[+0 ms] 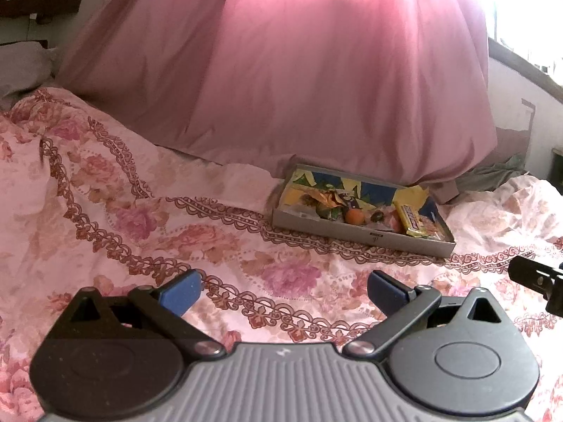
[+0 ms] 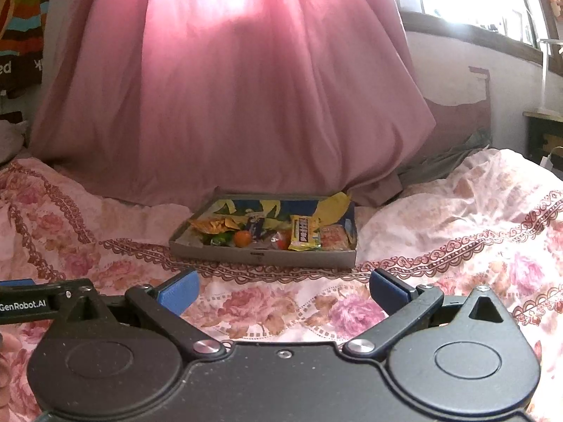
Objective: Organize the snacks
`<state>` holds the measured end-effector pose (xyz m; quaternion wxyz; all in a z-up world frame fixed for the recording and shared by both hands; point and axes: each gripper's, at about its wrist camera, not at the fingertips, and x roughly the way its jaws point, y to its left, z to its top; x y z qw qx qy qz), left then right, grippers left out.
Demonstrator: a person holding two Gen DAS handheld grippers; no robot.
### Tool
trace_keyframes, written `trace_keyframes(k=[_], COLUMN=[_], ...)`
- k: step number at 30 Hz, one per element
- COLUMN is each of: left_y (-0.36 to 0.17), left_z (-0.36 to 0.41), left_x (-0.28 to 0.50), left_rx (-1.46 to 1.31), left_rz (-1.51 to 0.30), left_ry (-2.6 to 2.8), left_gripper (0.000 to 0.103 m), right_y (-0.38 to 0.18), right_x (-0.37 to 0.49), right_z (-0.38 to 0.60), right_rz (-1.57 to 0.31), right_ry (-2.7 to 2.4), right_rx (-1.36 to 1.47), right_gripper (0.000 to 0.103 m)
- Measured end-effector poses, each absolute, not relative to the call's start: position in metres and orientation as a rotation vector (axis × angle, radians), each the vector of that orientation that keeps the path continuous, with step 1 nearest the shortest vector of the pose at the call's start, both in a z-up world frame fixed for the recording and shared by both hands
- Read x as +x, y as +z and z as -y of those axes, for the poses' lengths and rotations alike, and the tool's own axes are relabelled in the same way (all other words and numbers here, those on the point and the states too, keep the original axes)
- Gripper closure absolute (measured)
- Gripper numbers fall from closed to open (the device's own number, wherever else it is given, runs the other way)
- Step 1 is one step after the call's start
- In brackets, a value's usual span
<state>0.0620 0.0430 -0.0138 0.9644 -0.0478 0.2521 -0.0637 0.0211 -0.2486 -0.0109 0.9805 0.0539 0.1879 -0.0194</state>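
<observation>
Both the left gripper [image 1: 284, 293] and right gripper [image 2: 284, 292] hang wide-jawed and empty over the bed [image 2: 457, 218], the snack tray [image 2: 262, 257] near its curtain-side edge, where soft bedding could tip it.

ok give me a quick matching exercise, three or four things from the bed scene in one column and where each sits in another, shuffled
Things:
1. orange round snack
2. yellow wrapped bar
3. pink curtain
4. right claw

Places or states:
a. hangs behind the tray
b. open, short of the tray, above the floral bedspread
c. in the tray, toward its left half
d. in the tray, toward its right half

Pairs: 1-c, 2-d, 3-a, 4-b
</observation>
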Motion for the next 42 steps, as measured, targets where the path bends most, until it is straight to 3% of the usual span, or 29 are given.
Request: trace_keyframes(k=[42], left_y=[-0.0159], left_z=[-0.0401], left_x=[0.0633], left_rx=[-0.080], left_rz=[-0.515], left_ry=[-0.128], left_gripper=[0.000], right_y=[-0.0146], right_x=[0.0238], right_z=[0.2472], right_rz=[-0.395], right_ry=[-0.035], right_rx=[0.109], right_gripper=[0.001])
